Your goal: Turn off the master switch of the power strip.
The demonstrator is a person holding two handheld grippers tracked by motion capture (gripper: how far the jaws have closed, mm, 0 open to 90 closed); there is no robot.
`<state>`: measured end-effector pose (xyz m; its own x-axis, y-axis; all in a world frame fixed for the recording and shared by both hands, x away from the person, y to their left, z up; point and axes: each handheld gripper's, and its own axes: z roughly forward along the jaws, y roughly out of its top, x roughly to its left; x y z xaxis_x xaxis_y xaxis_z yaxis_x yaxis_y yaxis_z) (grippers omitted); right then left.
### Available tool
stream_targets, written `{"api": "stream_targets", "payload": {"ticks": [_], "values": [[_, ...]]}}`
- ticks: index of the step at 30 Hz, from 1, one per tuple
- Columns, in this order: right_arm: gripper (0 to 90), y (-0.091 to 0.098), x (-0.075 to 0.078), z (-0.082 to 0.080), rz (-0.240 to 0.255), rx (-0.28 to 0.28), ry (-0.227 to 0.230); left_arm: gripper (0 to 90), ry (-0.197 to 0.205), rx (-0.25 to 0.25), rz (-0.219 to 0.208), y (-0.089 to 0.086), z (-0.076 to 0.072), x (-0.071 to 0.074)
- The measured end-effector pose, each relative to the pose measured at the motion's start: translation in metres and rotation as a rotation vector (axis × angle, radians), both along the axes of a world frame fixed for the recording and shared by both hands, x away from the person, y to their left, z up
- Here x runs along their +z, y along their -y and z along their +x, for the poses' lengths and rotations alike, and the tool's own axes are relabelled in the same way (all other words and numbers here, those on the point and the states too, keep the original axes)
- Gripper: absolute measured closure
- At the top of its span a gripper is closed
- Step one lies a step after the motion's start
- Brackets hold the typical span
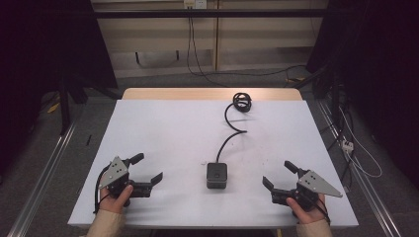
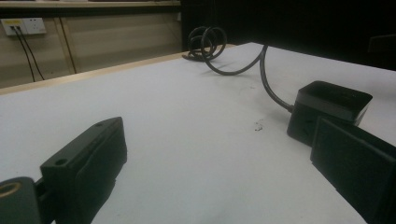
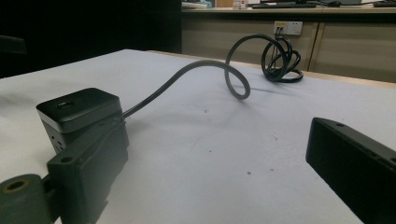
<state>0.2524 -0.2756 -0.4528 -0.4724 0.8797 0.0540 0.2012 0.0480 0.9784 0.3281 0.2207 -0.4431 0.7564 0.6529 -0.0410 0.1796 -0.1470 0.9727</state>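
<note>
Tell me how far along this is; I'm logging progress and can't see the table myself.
Nothing looks done yet. The black box sits untouched on the table, its cable trailing to a coil at the far edge. In hand: nothing; the left gripper and right gripper rest open on either side of the box. All handling remains.

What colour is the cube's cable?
Black, like the cube; the cable shows best in the right gripper view.

Box [image 1: 217, 175] between left tool [image 1: 148, 169] and right tool [image 1: 279, 174], cable [image 1: 231, 126] behind
</note>
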Motion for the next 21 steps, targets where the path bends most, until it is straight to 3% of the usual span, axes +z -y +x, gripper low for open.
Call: {"api": "stream_targets", "payload": {"ticks": [21], "values": [[5.1,-0.0016,0.0036,0.0021,0.005,-0.001,0.000,3.5,0.000,-0.022,-0.007,0.0055,0.0024,-0.0004]]}}
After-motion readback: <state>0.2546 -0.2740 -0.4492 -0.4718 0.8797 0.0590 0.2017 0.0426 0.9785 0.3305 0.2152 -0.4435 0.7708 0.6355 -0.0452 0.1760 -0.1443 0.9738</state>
